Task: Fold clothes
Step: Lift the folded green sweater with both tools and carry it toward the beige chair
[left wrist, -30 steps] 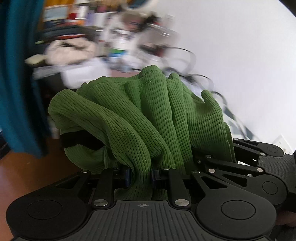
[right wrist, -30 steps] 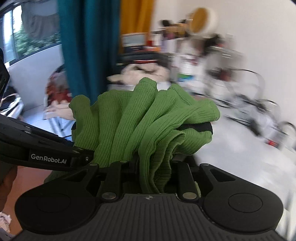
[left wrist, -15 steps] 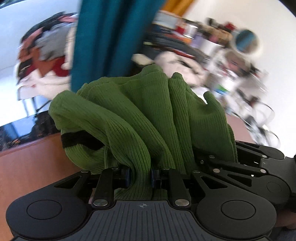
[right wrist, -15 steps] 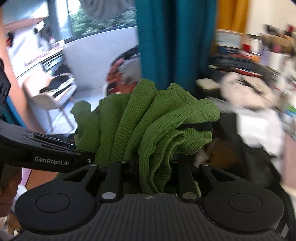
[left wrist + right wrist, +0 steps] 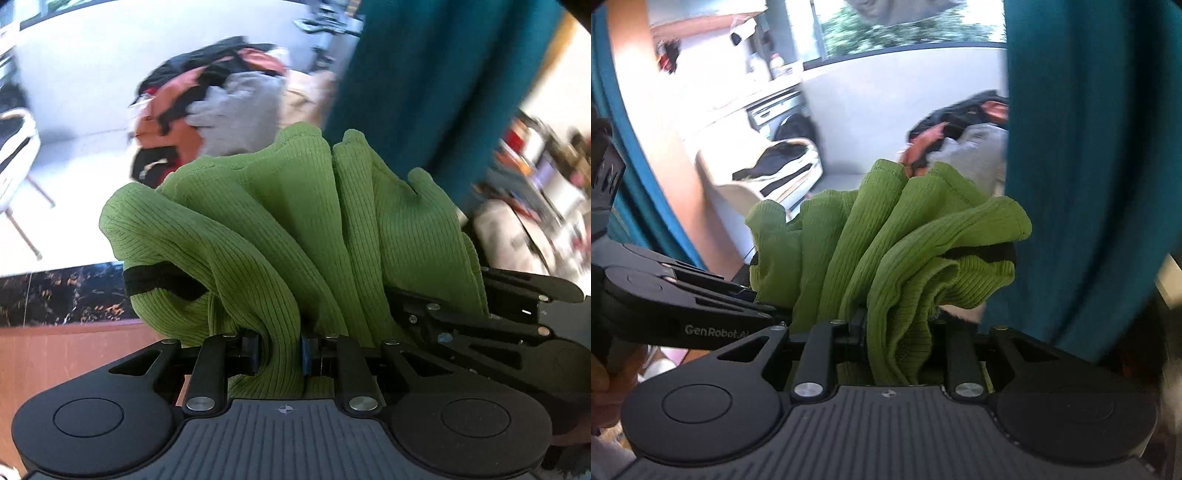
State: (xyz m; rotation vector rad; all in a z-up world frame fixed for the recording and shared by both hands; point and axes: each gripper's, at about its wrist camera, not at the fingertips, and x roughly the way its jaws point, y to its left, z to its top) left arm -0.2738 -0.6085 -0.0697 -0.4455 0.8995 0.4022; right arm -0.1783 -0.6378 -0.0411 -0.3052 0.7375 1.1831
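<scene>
Green ribbed garment (image 5: pixel 295 236), one, bunched; left gripper (image 5: pixel 280 350) and right gripper (image 5: pixel 901 332) fingers both clamp it.

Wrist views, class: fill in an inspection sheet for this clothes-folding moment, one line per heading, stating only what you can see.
Surface: no folding surface seen; a strip of wooden floor shows low on the left.
Job's things: green ribbed garment, bunched, with a black band.
Clutter: clothes pile in red, black and grey; white chair with dark clothing on it.
Grippers: left gripper and right gripper both shut on the garment, side by side.
Cables: nothing seen.
Surroundings: teal curtain, window, blurred shelves at right in the left wrist view.
</scene>
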